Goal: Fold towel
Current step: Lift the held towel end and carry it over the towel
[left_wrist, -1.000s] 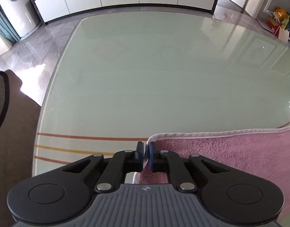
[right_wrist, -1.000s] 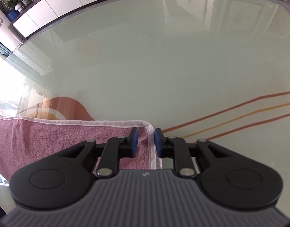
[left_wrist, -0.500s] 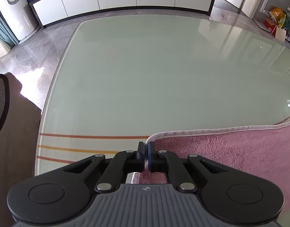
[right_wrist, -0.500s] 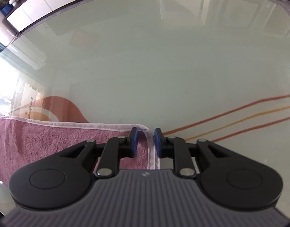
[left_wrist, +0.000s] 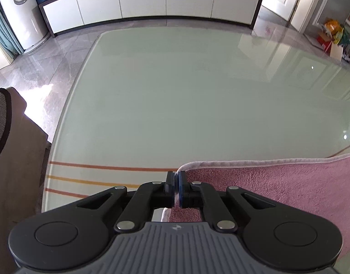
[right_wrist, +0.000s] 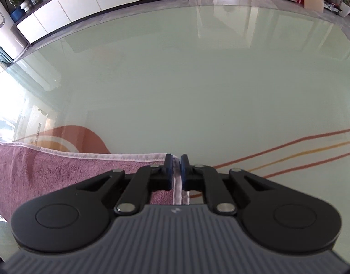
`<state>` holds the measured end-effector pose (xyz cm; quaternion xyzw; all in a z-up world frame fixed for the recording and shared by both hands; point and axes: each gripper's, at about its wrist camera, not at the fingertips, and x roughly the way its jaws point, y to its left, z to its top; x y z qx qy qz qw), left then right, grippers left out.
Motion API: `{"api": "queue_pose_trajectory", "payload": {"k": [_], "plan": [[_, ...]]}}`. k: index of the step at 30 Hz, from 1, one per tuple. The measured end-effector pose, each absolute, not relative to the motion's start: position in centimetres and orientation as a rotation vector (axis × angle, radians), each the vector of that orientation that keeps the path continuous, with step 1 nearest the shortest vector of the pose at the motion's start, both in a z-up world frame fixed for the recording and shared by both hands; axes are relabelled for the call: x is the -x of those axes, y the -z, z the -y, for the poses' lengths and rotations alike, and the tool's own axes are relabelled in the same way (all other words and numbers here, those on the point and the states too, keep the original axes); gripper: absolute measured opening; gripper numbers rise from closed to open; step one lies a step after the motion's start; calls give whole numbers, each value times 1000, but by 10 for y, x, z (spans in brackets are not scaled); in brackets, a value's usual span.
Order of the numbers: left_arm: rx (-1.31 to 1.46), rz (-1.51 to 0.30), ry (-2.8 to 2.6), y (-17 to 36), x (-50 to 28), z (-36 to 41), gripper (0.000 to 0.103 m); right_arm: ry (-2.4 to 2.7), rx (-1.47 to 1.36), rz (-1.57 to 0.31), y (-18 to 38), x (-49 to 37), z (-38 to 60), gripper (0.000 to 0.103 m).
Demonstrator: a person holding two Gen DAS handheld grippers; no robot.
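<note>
Towel (left_wrist: pixel 277 189): a pink terry cloth was spread on the glass worktop (left_wrist: pixel 175 105), its pale hemmed edge just ahead of both sets of jaws.
Left gripper (left_wrist: pixel 176 188): jaws were pressed together on the towel's corner, cloth running off to their right.
Right gripper (right_wrist: pixel 176 170): jaws, just closed, were pinching the hem at the opposite corner, cloth to their left.
Risk: only the thin hem seemed to be caught on the right, though the bite depth was poorly shown; a slip could be caused by uneven lifting.
Risk: a skewed fold could follow if one corner was carried ahead.
</note>
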<state>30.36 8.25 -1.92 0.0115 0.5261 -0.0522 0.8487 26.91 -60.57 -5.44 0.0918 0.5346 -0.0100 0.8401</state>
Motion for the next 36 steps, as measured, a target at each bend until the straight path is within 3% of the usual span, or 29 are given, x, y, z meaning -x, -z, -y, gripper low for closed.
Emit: {"api": "queue_pose_trajectory", "payload": {"k": [19,27,36], "plan": [[137,-902,177,-23,-212,-123,3,-106,-241,-929,-11,-150,618,5],[204,-791,216,-48,-124,-140,3,-130,-314,-834,-28,-68,617,5],[252,-765,197,-33,-29,-155,3,-113,-406,-795,-20,12,621,5]]}}
